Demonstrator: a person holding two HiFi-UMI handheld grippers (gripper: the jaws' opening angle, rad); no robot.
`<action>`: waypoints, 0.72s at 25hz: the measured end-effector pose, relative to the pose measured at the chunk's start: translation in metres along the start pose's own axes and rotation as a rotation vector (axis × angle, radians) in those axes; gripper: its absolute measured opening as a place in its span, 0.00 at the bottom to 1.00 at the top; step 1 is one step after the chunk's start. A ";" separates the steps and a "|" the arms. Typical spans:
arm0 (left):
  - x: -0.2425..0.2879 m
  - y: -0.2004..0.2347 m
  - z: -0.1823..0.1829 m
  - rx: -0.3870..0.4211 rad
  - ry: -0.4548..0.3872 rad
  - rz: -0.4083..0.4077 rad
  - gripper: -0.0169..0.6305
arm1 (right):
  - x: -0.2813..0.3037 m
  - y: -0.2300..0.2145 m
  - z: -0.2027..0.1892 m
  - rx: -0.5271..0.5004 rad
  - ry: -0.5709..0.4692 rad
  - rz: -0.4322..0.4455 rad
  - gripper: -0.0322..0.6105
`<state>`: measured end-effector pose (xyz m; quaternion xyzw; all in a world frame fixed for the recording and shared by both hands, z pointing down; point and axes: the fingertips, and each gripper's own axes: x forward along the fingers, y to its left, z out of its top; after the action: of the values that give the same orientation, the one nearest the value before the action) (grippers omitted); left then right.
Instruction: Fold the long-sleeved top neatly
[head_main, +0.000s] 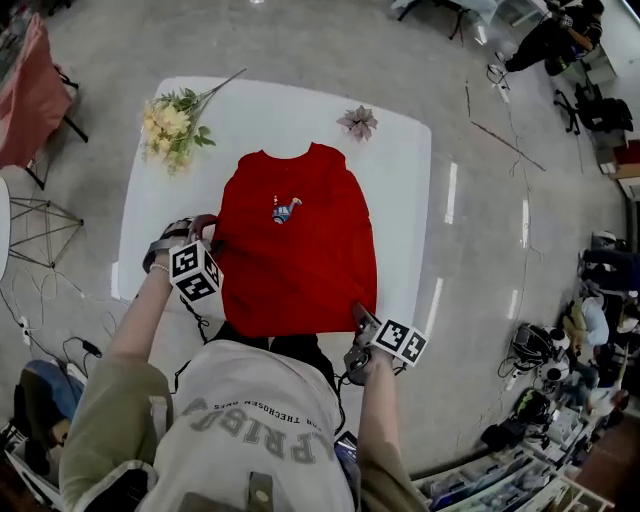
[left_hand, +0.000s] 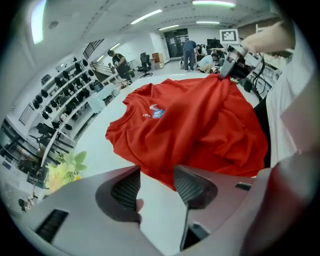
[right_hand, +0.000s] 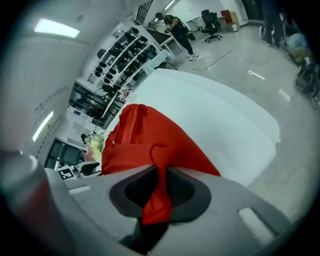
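Observation:
A red long-sleeved top (head_main: 295, 245) lies flat on the white table (head_main: 400, 190), neck away from me, with a small blue print on the chest. My left gripper (head_main: 208, 230) is at the top's left edge. In the left gripper view its jaws (left_hand: 156, 176) stand apart over bare table, and the red cloth (left_hand: 200, 120) lies just beyond the tips, not pinched. My right gripper (head_main: 360, 316) is at the near right corner of the hem. In the right gripper view it (right_hand: 161, 171) is shut on a pinched fold of the red cloth (right_hand: 145, 135).
A bunch of yellow flowers (head_main: 172, 122) lies at the table's far left, and a single pink flower (head_main: 358, 122) at the far edge beyond the collar. The table's near edge is against my body. Cables, bags and seated people line the floor at the right.

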<state>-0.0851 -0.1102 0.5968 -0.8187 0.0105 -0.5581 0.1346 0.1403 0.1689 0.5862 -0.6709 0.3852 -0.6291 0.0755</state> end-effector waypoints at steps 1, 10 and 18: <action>-0.007 0.000 0.000 -0.009 0.006 -0.040 0.40 | -0.002 0.001 0.001 -0.031 -0.001 -0.020 0.14; -0.004 0.007 0.084 0.034 -0.116 -0.271 0.45 | -0.027 0.060 0.012 -0.773 0.074 -0.055 0.55; 0.053 0.027 0.056 -0.164 -0.005 -0.331 0.56 | 0.034 0.047 -0.012 -0.859 0.333 -0.039 0.55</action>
<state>-0.0106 -0.1331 0.6203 -0.8189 -0.0792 -0.5678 -0.0261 0.1062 0.1201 0.5881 -0.5385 0.6052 -0.5128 -0.2843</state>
